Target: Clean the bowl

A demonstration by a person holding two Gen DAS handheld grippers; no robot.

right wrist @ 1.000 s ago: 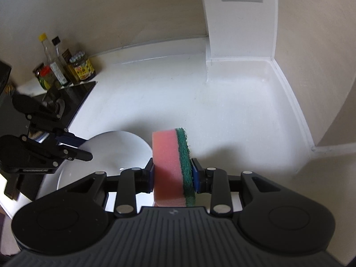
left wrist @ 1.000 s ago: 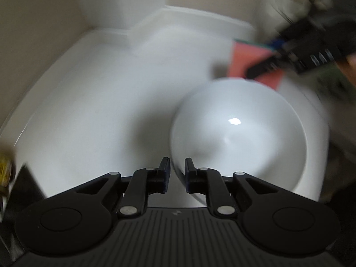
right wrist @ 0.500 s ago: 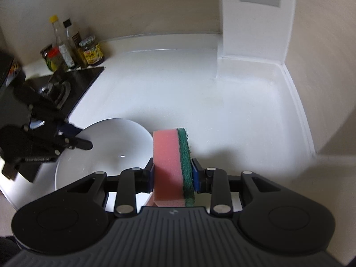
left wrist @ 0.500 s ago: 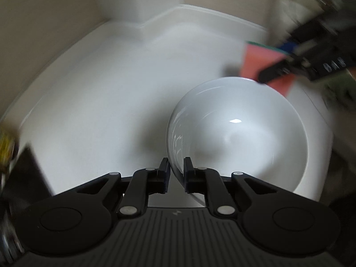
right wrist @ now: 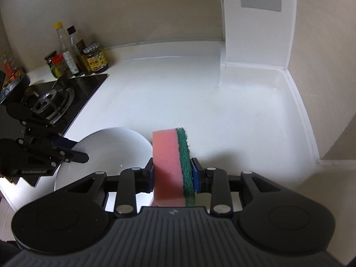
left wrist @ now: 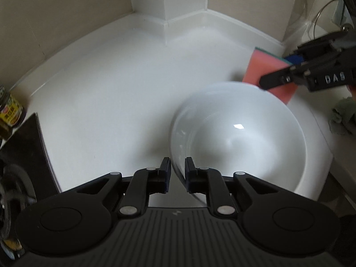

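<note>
- While the left tool (left wrist: 177, 171) pinched the near rim of the white bowl (left wrist: 240, 138) on the worktop (left wrist: 115, 84), the left wrist view showed the right tool (left wrist: 276, 77) beyond the bowl's far rim, clamping the sponge (left wrist: 260, 66).
- Seen from the right wrist, the right tool (right wrist: 173, 175) gripped the pink-and-green sponge (right wrist: 171, 166) upright, just right of the bowl (right wrist: 115, 146); the left tool (right wrist: 75, 153) held the bowl's left rim beside the stove (right wrist: 55, 102).

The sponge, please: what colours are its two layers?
Pink foam with a green scouring layer on the sponge, clearest in the right wrist view.

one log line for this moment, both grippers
left gripper: shut on bowl rim | right gripper: shut on sponge | sponge beside bowl
</note>
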